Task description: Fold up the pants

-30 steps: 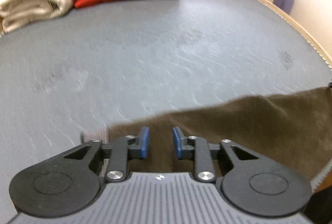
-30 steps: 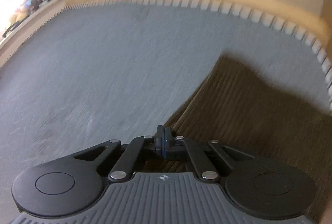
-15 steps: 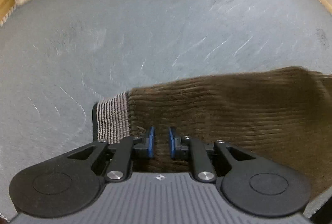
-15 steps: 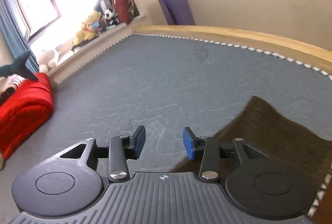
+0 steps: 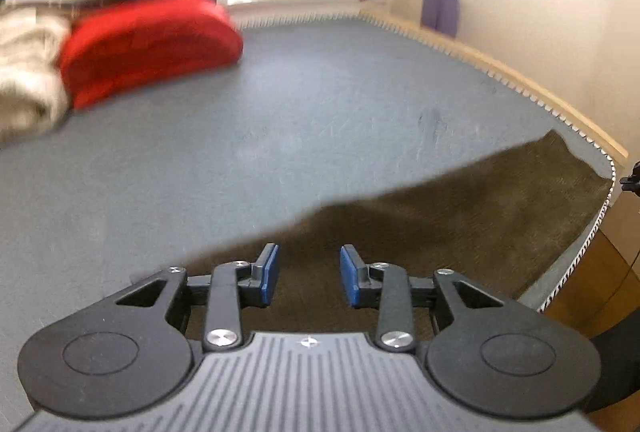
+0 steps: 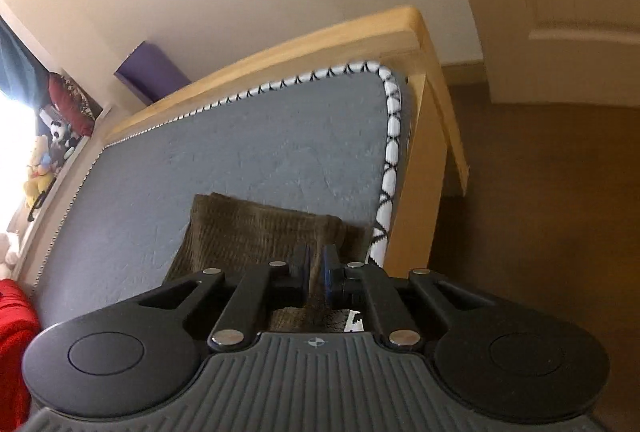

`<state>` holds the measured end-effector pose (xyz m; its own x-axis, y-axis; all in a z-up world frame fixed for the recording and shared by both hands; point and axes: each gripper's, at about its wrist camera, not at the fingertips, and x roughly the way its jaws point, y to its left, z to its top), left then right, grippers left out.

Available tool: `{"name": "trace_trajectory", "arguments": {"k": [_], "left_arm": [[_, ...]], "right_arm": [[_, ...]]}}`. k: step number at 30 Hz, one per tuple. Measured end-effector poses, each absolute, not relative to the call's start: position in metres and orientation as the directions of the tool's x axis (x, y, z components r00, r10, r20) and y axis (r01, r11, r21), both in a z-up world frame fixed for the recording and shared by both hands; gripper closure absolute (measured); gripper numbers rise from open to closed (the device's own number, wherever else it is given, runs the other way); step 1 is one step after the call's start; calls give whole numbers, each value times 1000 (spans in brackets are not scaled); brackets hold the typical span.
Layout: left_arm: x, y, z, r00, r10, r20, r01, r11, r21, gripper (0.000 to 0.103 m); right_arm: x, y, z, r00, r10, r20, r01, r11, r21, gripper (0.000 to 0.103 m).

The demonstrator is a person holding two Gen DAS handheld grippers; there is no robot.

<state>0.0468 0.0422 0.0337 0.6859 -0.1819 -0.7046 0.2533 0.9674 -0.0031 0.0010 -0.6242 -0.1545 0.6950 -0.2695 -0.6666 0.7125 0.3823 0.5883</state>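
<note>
Here, labelled parts of the scene, from the garment outward:
Pants: brown ribbed pants lay flat on the grey mattress, near its corner; in the right wrist view the same cloth ended in a straight edge close to the white-stitched piping.
Right gripper: the right gripper stood over the near corner of the cloth; its blue pads were drawn close, with a narrow slot left between them; the jaws had just been closing; a ridge of brown cloth showed in the slot, though whether the pads pinched it could not be told.
Left gripper: the left gripper hovered over the pants' long edge; its jaws were released and had just been opening; the fabric lay below the gap, not pressed by the pads.
Bed frame: a light wooden frame bordered the mattress; brown floor lay beyond it.
Bedding: a folded red blanket and cream blankets lay at the far end, well apart from the pants.
Background: soft toys sat by a bright window; a purple block leaned against the wall.
</note>
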Motion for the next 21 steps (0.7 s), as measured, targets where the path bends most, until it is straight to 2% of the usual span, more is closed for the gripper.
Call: {"name": "trace_trajectory", "arguments": {"k": [1,3,4,5,7,10,12,13,14,15,18,21], "left_arm": [[53,39,22,653,-167,-739,230,973,-16,66],[67,35,12,606,-207,-768,227,970,-83,66],[72,31,9,593,-236,-770,243,964,-108,66],[74,29,6,594,-238,-768,252,962,-103,66],[77,27,4,601,-217,-769,259,963,-70,66],[86,36,-1,592,-211,-778,228,970,-89,66],[90,42,-1,591,-200,-781,216,973,-85,66],[93,44,0,591,-193,-784,212,974,-80,66],[97,45,-2,589,-190,-786,207,975,-81,66],[98,46,-2,588,-189,-787,202,976,-84,66],[102,45,-1,590,-201,-782,202,974,-98,66],[98,48,7,613,-205,-763,209,973,-94,66]], "right_arm": [[6,-627,-159,698,-240,-675,708,371,601,92],[17,-630,-172,694,-187,-695,710,335,619,76],[24,-632,-171,692,-182,-698,712,327,621,62],[32,-632,-176,688,-185,-701,715,333,614,57],[36,-621,-179,672,-201,-713,728,356,586,54],[50,-625,-192,635,-184,-750,759,326,563,54],[54,-626,-185,649,-230,-726,751,350,560,58],[57,-625,-185,652,-233,-722,747,364,557,67],[61,-624,-186,644,-239,-727,752,375,543,80],[64,-623,-187,629,-246,-737,763,378,524,83],[67,-623,-185,612,-269,-743,781,354,515,89],[69,-607,-160,621,-341,-706,777,391,494,90]]}}
